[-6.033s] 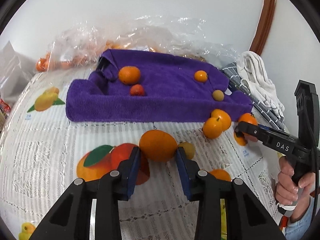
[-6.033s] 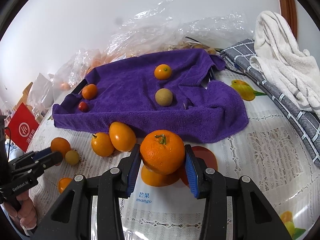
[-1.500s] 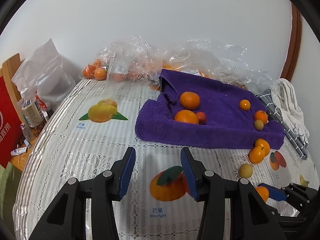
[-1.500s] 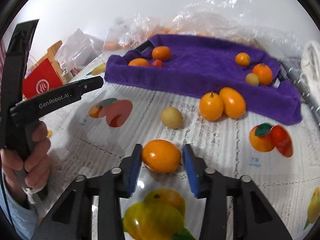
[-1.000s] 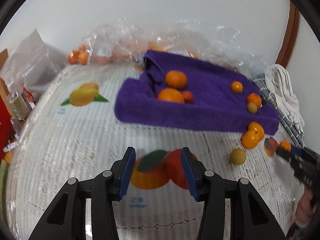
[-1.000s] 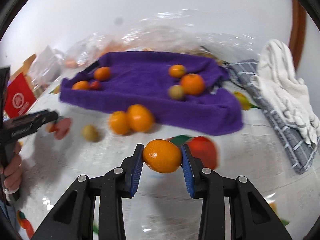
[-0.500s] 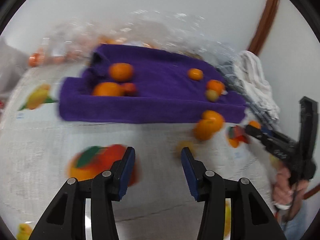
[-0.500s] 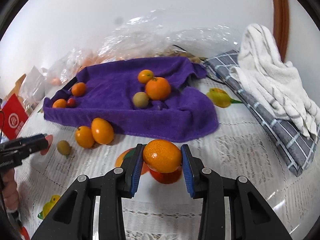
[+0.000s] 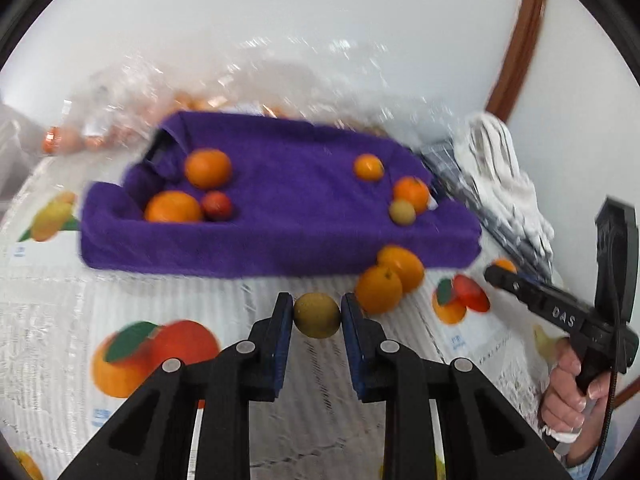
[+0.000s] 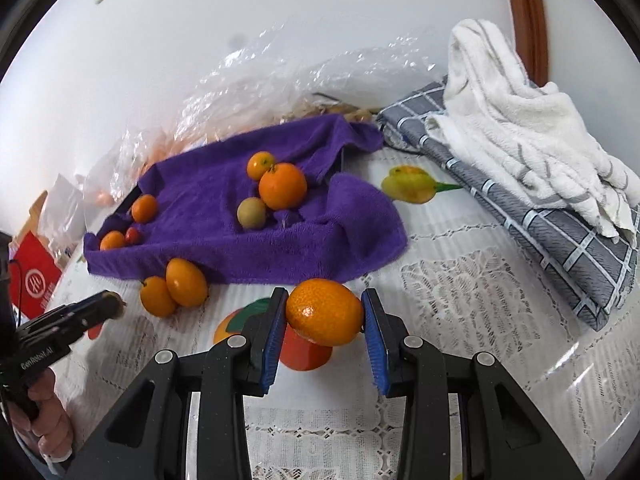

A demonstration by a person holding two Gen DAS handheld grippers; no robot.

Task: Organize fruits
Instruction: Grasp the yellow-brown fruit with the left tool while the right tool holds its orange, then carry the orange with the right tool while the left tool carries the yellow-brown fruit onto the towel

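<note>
My left gripper (image 9: 316, 316) has its blue pads on both sides of a small yellow-green fruit (image 9: 317, 315) on the tablecloth, just in front of the purple towel (image 9: 280, 216). My right gripper (image 10: 323, 314) is shut on an orange (image 10: 324, 312) and holds it above the cloth near the towel's (image 10: 240, 240) front right corner. Several oranges, a small red fruit (image 9: 216, 206) and a yellow-green fruit (image 10: 251, 213) lie on the towel. Two oranges (image 9: 390, 278) sit on the cloth at the towel's front edge; they also show in the right wrist view (image 10: 176, 286).
A folded grey checked cloth (image 10: 540, 216) with a white towel (image 10: 520, 136) on top lies at the right. Clear plastic bags (image 10: 280, 80) with fruit sit behind the purple towel. A red box (image 10: 34, 280) stands at the far left. The tablecloth carries printed fruit pictures.
My left gripper moved forward and right and now has the yellow-green fruit between its pads. My right gripper picked up an orange and carried it toward the towel's right corner.
</note>
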